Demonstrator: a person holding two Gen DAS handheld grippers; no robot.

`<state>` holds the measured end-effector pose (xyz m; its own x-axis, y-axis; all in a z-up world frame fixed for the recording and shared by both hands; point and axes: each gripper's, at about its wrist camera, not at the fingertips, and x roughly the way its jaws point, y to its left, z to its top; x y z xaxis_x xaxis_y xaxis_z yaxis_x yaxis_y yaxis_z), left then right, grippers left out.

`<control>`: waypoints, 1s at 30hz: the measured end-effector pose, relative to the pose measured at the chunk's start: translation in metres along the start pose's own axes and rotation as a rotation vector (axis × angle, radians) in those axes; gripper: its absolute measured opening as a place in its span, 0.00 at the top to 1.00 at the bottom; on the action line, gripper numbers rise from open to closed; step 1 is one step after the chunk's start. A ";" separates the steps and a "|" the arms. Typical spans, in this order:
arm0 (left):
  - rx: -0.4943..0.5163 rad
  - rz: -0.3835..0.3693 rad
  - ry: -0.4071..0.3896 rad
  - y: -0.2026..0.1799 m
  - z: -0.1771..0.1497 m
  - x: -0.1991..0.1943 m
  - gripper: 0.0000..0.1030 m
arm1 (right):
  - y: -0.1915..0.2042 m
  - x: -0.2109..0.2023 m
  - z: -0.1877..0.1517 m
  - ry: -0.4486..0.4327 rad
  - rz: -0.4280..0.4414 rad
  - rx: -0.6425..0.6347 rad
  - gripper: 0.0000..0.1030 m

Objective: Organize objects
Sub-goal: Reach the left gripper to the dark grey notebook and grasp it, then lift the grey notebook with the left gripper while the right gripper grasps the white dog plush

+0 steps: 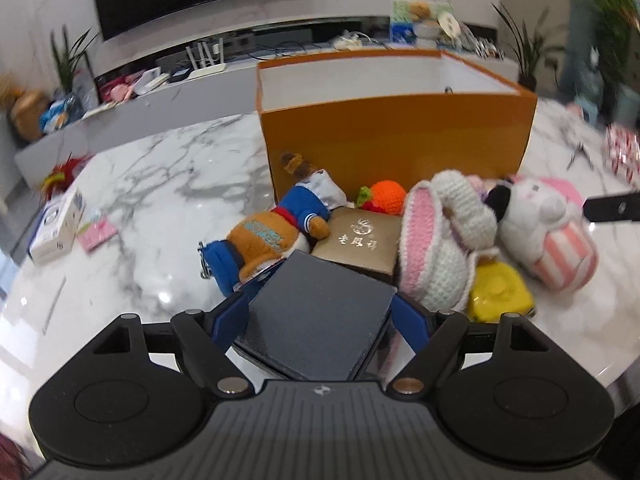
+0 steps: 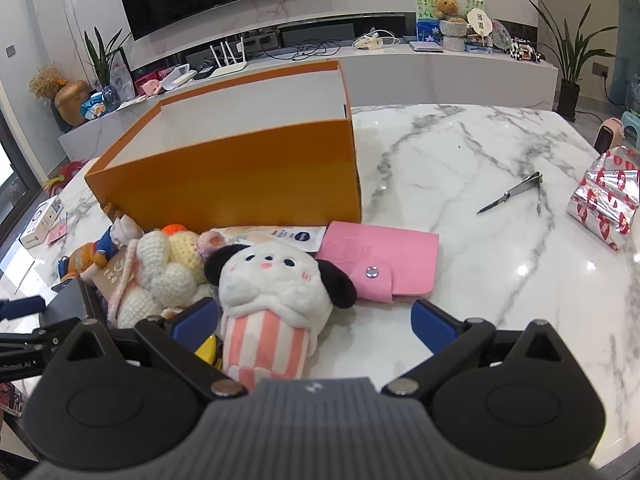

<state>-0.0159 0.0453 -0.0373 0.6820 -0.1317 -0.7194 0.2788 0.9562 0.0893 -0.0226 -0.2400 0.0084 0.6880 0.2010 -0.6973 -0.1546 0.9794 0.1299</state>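
An open orange box (image 1: 396, 140) (image 2: 240, 172) stands on the marble table. In front of it lies a heap: a bear in blue (image 1: 272, 232), a gold case (image 1: 360, 240), an orange knitted fruit (image 1: 386, 196), a knitted rabbit (image 1: 440, 240) (image 2: 160, 280), a yellow toy (image 1: 500, 296), a white panda plush (image 1: 544, 232) (image 2: 276, 292) and a pink wallet (image 2: 380, 260). My left gripper (image 1: 320, 316) is shut on a dark grey box (image 1: 320, 320), held just before the heap. My right gripper (image 2: 314, 320) is open around the panda plush's striped lower part.
Nail clippers (image 2: 516, 192) and a red-and-silver foil packet (image 2: 604, 204) lie on the table to the right. A white carton (image 1: 56, 228) and pink notes (image 1: 96, 234) lie at the left. A TV shelf with clutter runs behind the table.
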 end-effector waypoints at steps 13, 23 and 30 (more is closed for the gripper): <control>0.034 -0.042 -0.054 -0.009 0.006 0.004 0.09 | 0.001 0.003 0.000 0.003 0.000 -0.014 0.01; -0.426 -0.046 0.038 0.037 -0.003 -0.009 0.09 | 0.004 -0.001 0.000 -0.005 0.034 -0.006 0.01; -0.657 -0.043 0.095 0.034 -0.003 -0.004 0.09 | 0.003 -0.002 0.000 0.005 0.066 0.022 0.01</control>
<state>-0.0116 0.0788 -0.0337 0.6086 -0.1782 -0.7732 -0.1866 0.9150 -0.3578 -0.0240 -0.2378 0.0101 0.6734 0.2655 -0.6900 -0.1841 0.9641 0.1913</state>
